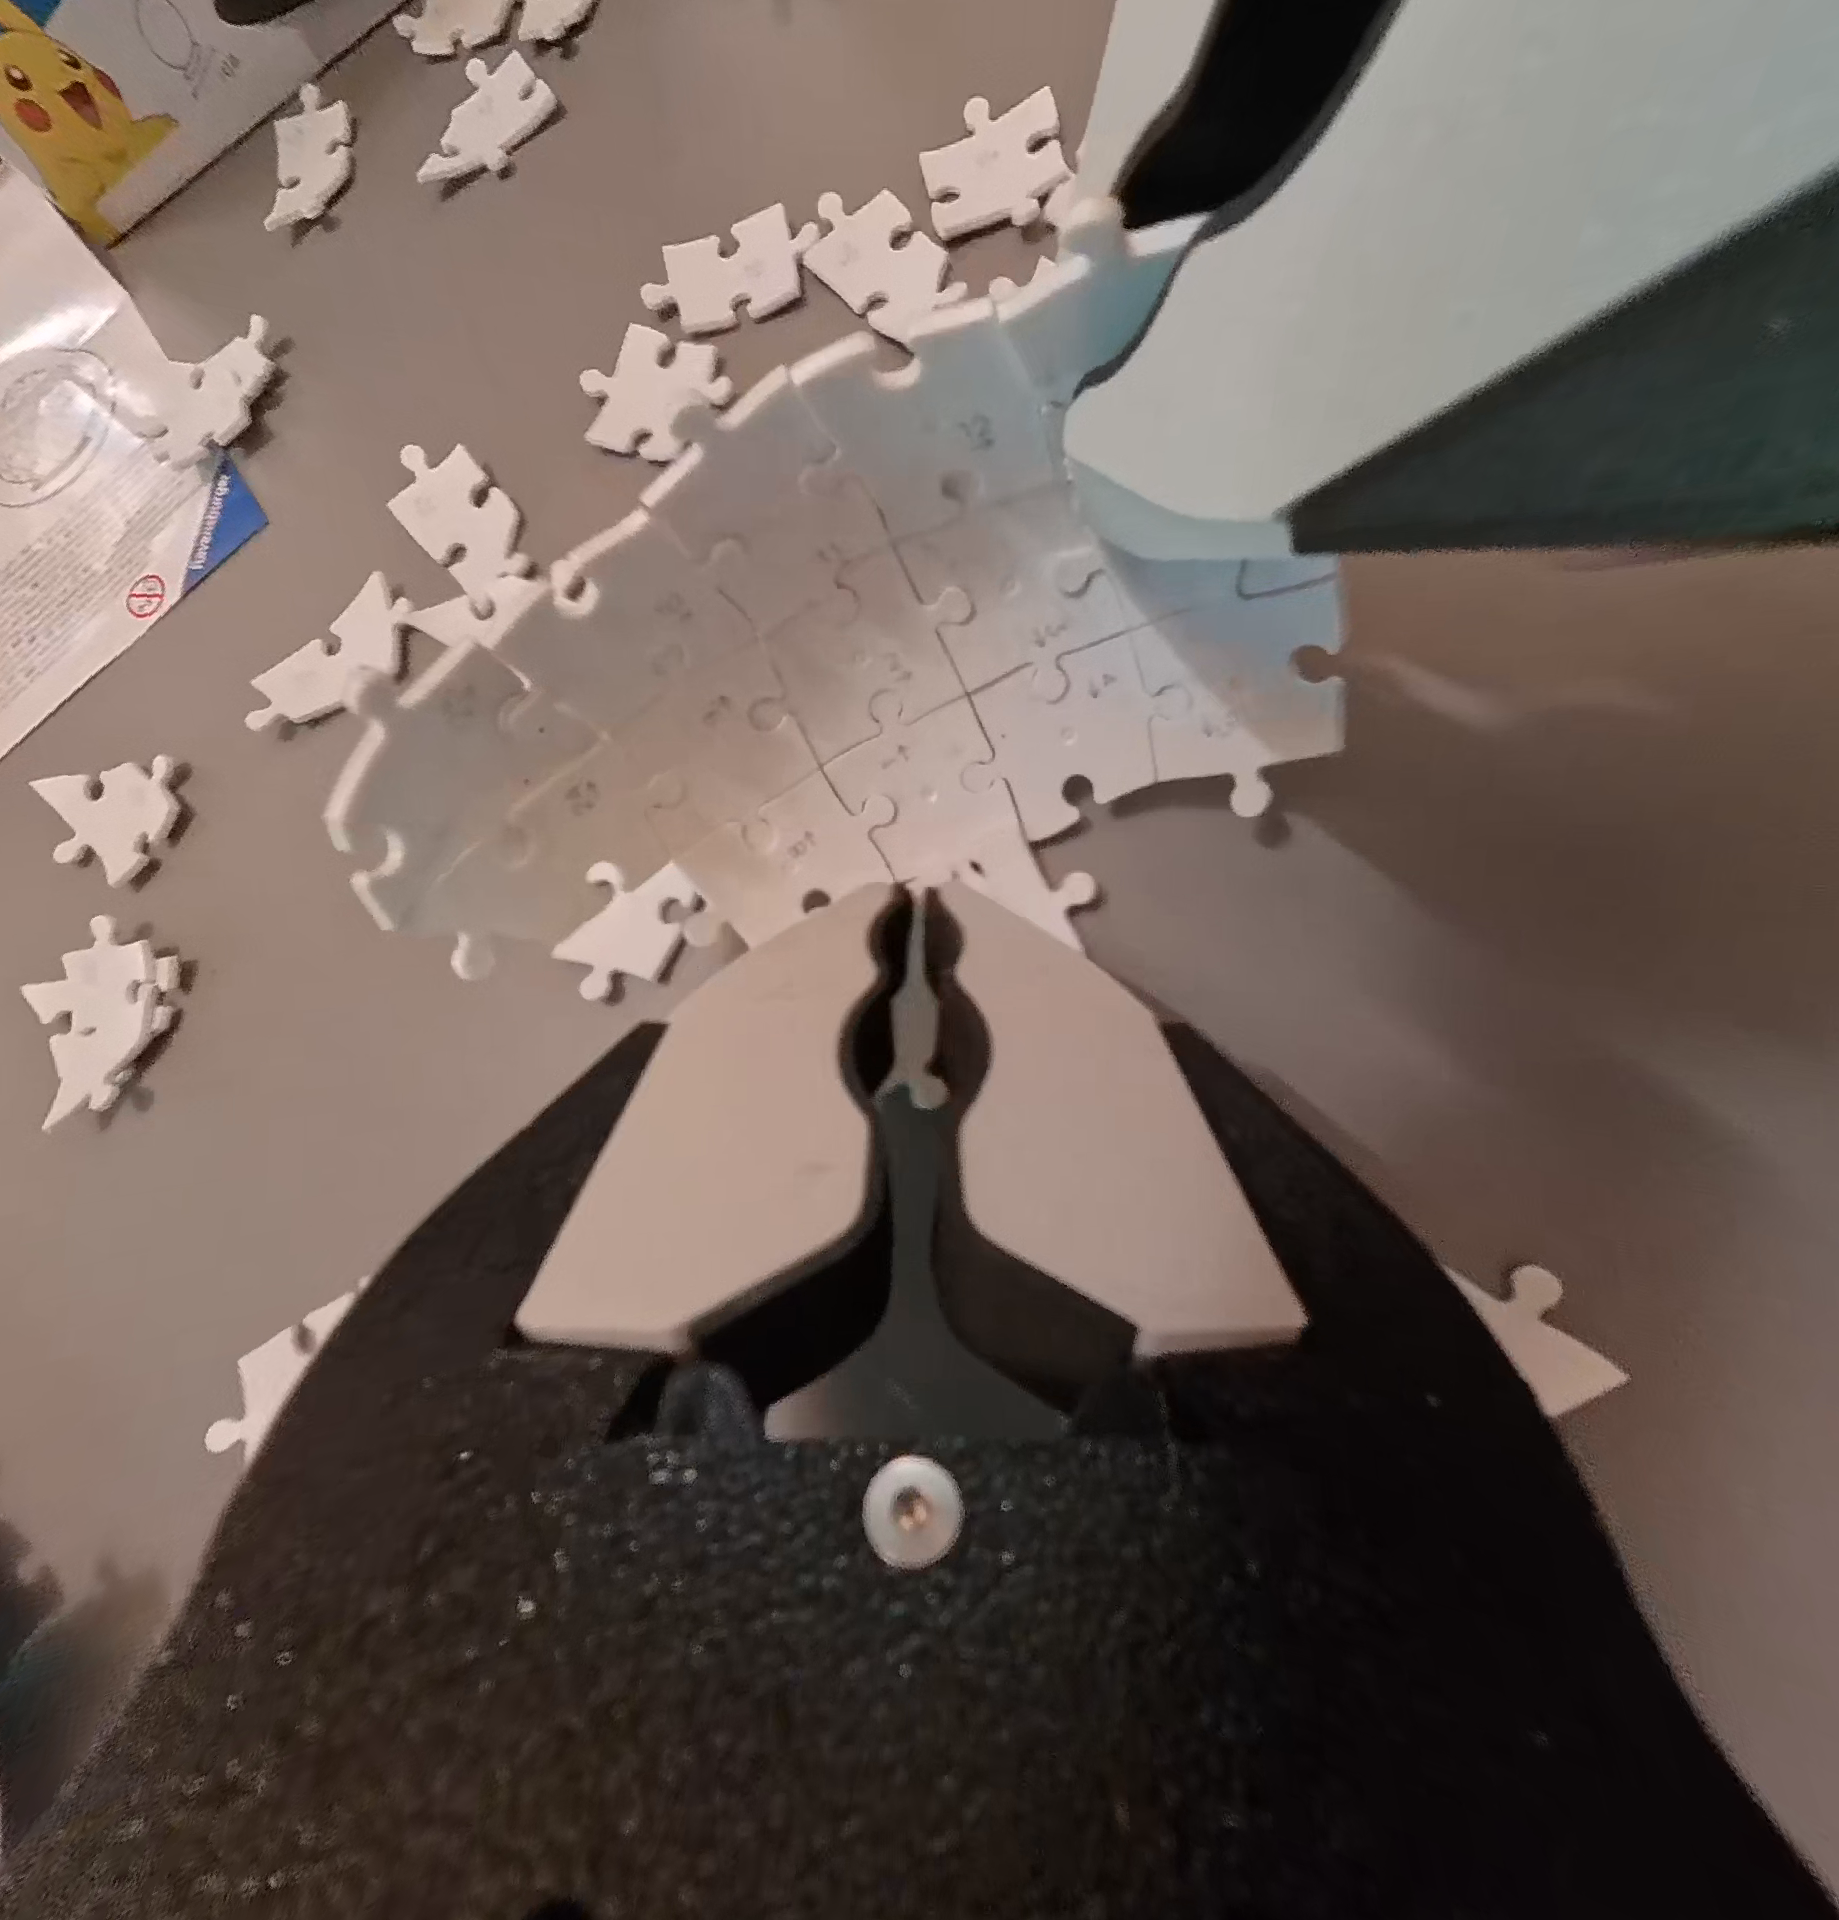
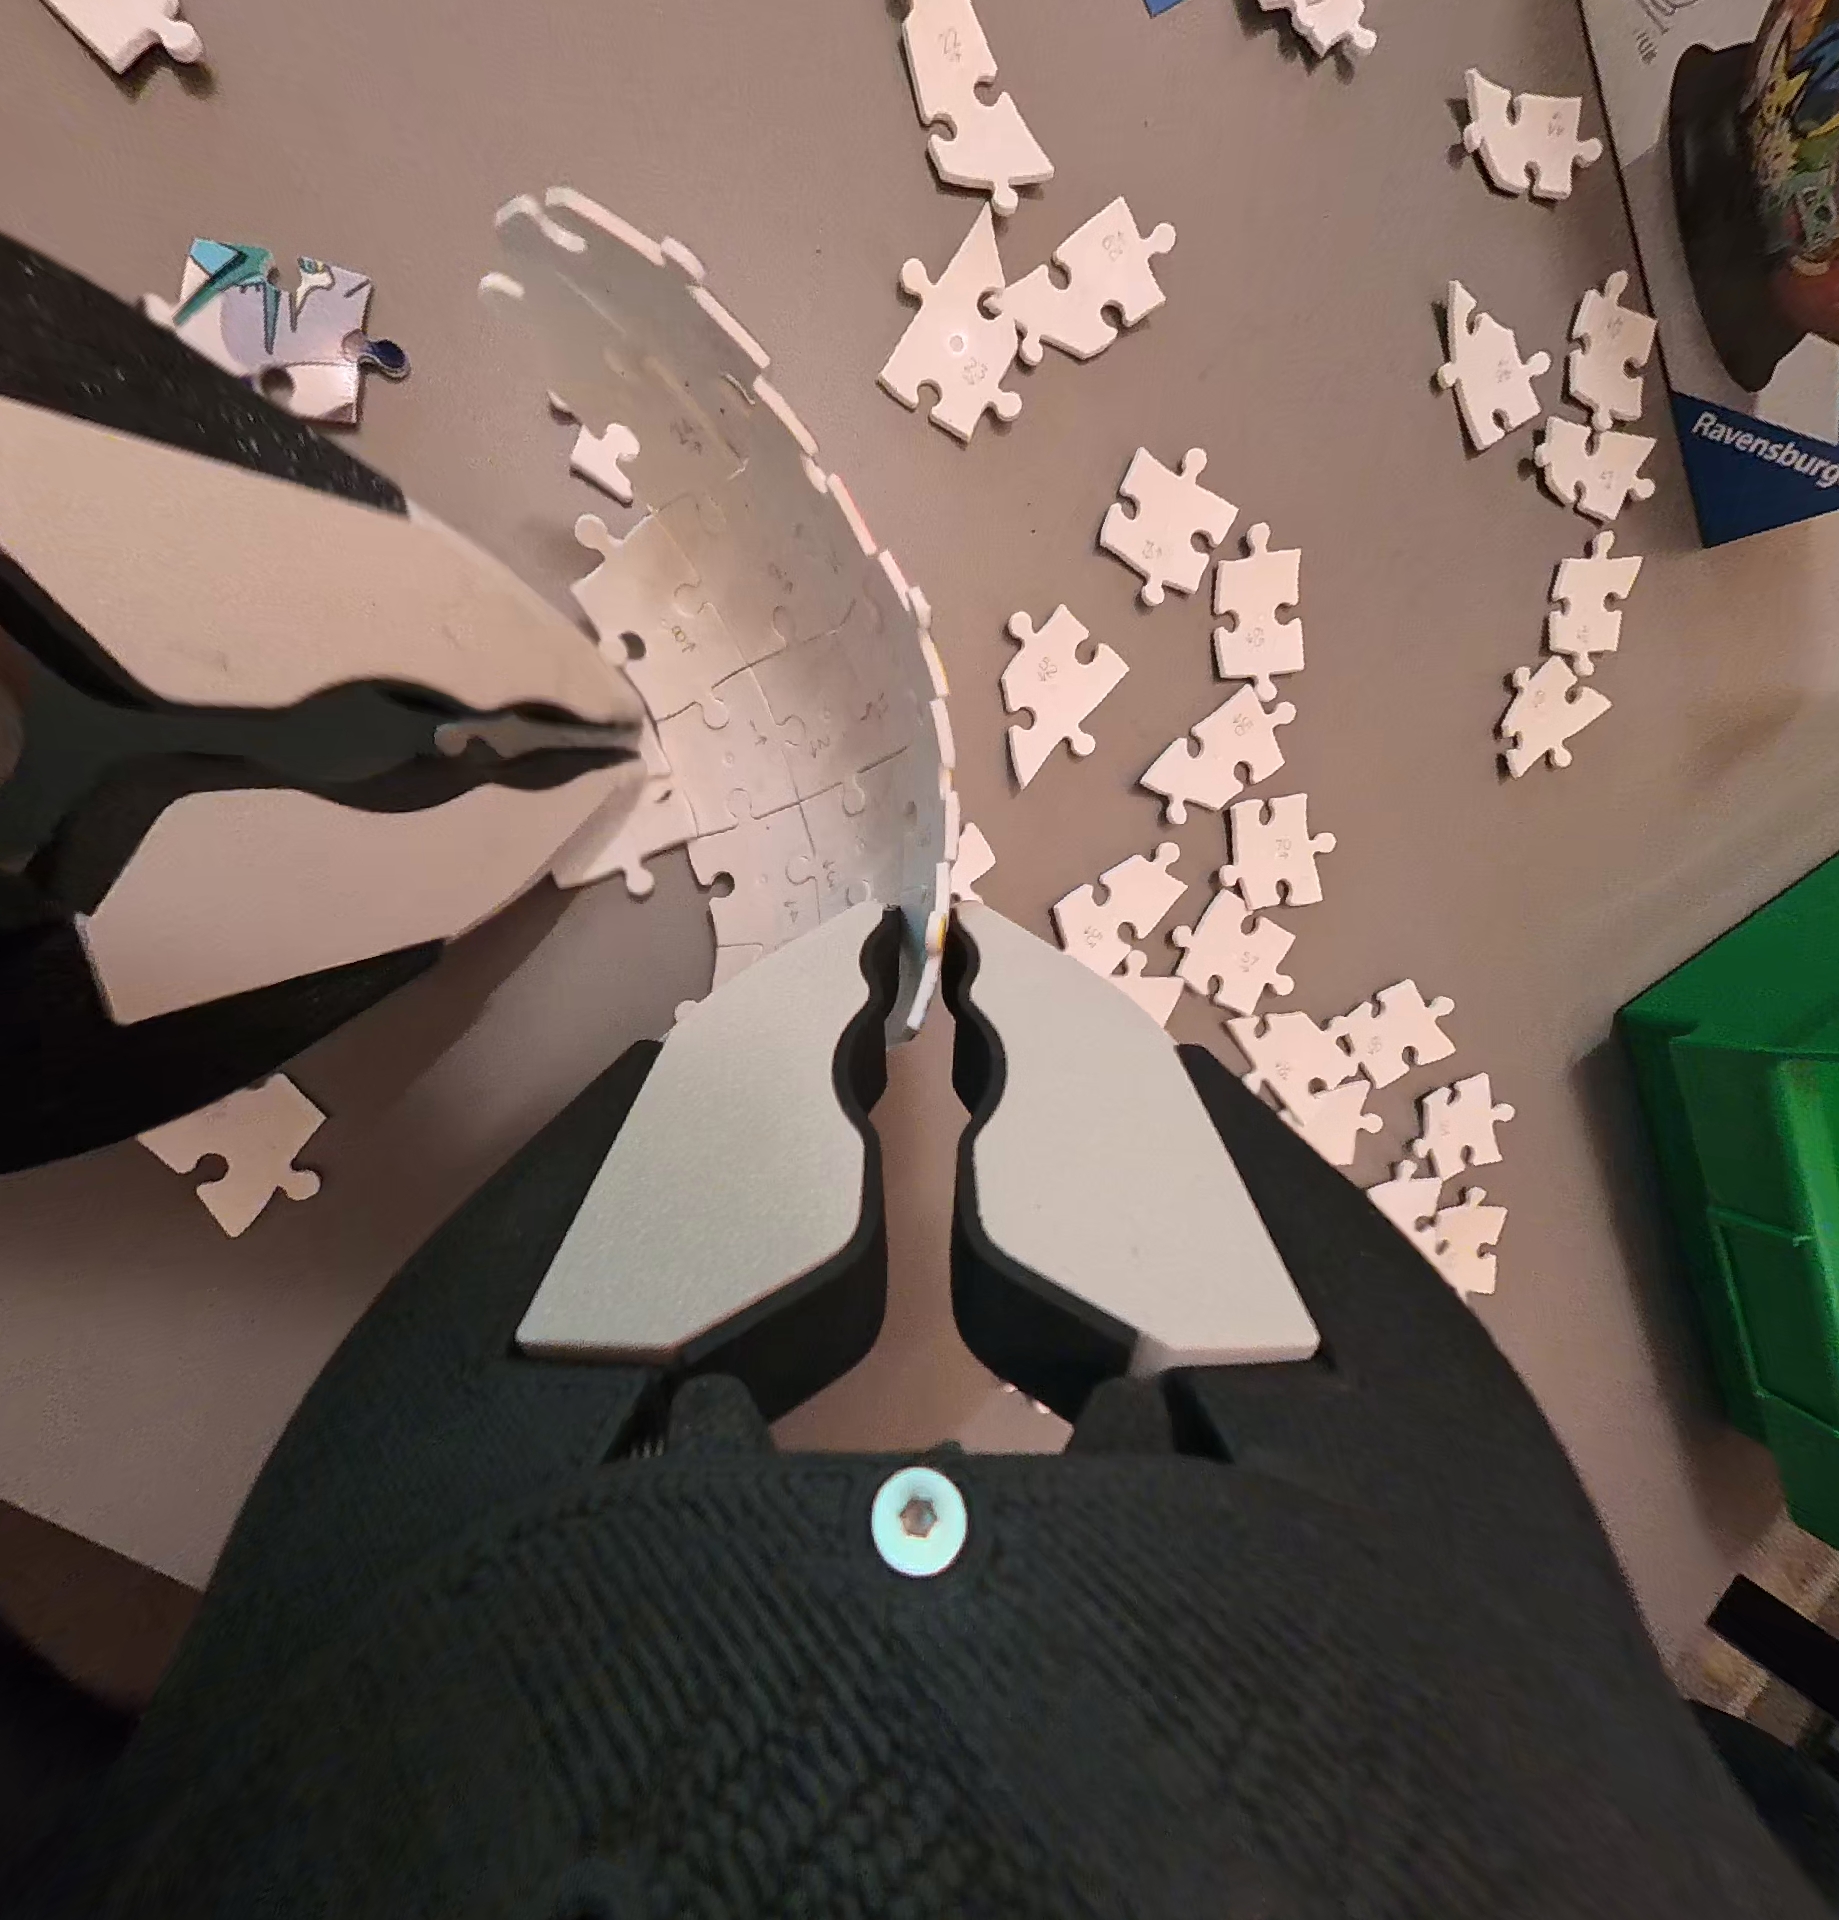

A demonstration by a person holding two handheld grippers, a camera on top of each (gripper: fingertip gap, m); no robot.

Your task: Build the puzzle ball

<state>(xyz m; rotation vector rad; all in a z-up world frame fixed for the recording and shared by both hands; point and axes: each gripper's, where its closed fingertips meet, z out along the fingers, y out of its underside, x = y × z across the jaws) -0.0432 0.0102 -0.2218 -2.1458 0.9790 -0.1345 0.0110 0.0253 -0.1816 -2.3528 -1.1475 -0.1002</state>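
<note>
Between both tongs hangs the shell (image 2: pixel 790 686), a curved sheet of joined white pieces, lifted off the table (image 2: pixel 582 1247); the left tongs (image 1: pixel 917 902) are clamped on its near edge, fingers together on it; the right tongs (image 2: pixel 920 920) are clamped on another edge, thin rim between their tips. Beyond and right of the right tongs lie loose pieces (image 2: pixel 1258 748); farther right, a box (image 2: pixel 1767 312) and a green bin (image 2: pixel 1788 1195).

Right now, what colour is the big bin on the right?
Bright green; the bin shows best in the right wrist view.
</note>
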